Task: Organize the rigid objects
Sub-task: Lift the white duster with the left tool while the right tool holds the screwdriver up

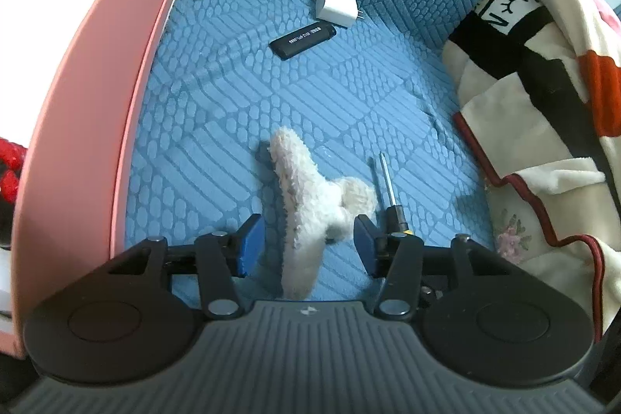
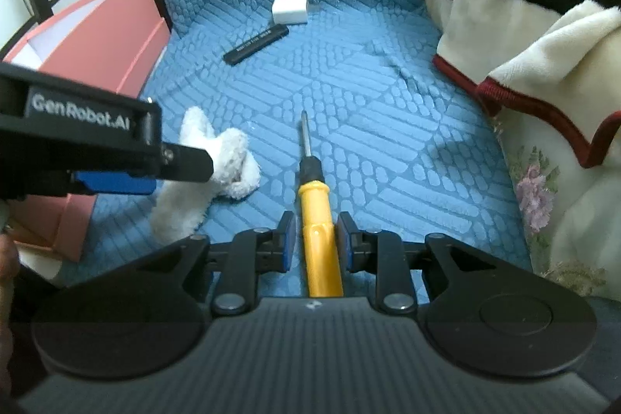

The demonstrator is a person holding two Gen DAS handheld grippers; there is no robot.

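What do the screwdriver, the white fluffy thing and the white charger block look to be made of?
Screwdriver: glossy yellow handle, likely plastic, with a black collar and shiny shaft, probably steel. Fluffy thing: cream plush fabric with shaggy pile. Charger block: smooth matte white casing, probably plastic, with metal prongs.

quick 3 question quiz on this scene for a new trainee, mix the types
1. True or false: the left gripper is clamped on the fluffy toy.
2. What lies between the right gripper's jaws? A) charger B) screwdriver C) black stick
3. Which thing lies nearest the white charger?

Key
1. False: its jaws stand apart, clear of the toy.
2. B, the screwdriver.
3. The black stick.
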